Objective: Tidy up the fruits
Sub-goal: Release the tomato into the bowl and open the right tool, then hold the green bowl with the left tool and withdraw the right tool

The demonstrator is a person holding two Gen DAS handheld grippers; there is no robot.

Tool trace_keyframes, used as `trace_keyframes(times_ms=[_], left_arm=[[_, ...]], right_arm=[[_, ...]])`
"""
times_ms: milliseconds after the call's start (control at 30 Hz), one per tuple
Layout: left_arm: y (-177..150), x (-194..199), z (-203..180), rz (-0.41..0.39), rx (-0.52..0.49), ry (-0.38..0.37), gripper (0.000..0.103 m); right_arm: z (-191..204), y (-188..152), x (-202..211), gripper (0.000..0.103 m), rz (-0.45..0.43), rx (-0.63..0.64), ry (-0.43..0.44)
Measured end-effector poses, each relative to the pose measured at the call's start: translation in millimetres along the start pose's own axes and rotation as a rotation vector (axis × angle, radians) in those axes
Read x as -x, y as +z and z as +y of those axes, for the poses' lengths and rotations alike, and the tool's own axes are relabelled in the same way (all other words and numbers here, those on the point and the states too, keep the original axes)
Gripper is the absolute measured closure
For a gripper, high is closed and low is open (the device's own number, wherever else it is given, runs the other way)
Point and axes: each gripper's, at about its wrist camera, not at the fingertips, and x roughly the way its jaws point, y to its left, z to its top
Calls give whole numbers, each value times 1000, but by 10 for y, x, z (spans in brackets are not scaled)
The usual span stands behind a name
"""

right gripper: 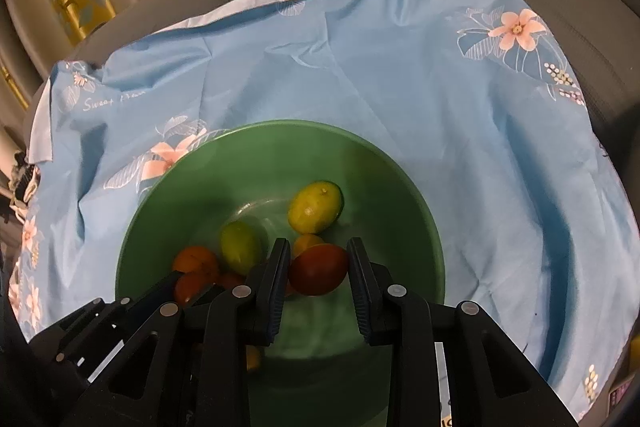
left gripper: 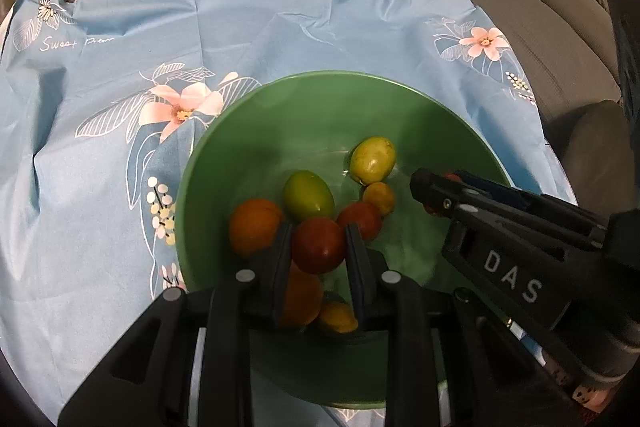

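From the left wrist, your left hand-held gripper [left gripper: 318,247] grasps a dark red round fruit [left gripper: 319,245] low inside the deep green plastic bowl [left gripper: 240,131], where most fruits already lie.

From the right wrist, your right hand-held gripper [right gripper: 319,269] closes around another red oval fruit [right gripper: 319,269] over the same bowl; both wait for release.

Right gripper [right gripper: 318,269] over the green bowl [right gripper: 280,155]

Its fingers flanked a red fruit [right gripper: 319,269]; a yellow-green fruit [right gripper: 316,207] lay beyond.
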Motion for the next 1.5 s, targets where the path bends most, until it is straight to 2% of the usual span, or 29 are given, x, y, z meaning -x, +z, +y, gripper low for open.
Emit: trace_keyframes(times_ms=[300, 367, 433, 500, 600, 767, 867, 1200, 1500], left_arm=[[0, -2, 9, 4, 15, 1, 76], [11, 24, 15, 3, 20, -15, 68], [18, 103, 20, -17, 25, -38, 52], [29, 176, -1, -38, 18, -30, 46], [49, 310, -16, -73, 6, -1, 34], [76, 513, 13, -116, 18, 11, 24], [85, 610, 43, -135, 27, 24, 15], [85, 654, 182, -131, 63, 50, 13], [69, 663, 141, -133, 56, 19, 14]], right_arm=[[-27, -9, -50, 72, 23, -14, -6], [-42, -7, -43, 72, 25, -22, 1], [-61, -3, -13, 72, 16, -33, 11], [-82, 2, 36, 71, -2, -44, 32], [-118, 5, 138, 63, -34, -63, 63], [-177, 12, 325, 61, -96, -95, 98], [-193, 24, 408, 57, -125, -107, 111], [-229, 33, 482, 54, -145, -114, 107], [-220, 23, 483, 54, -143, -109, 100]])
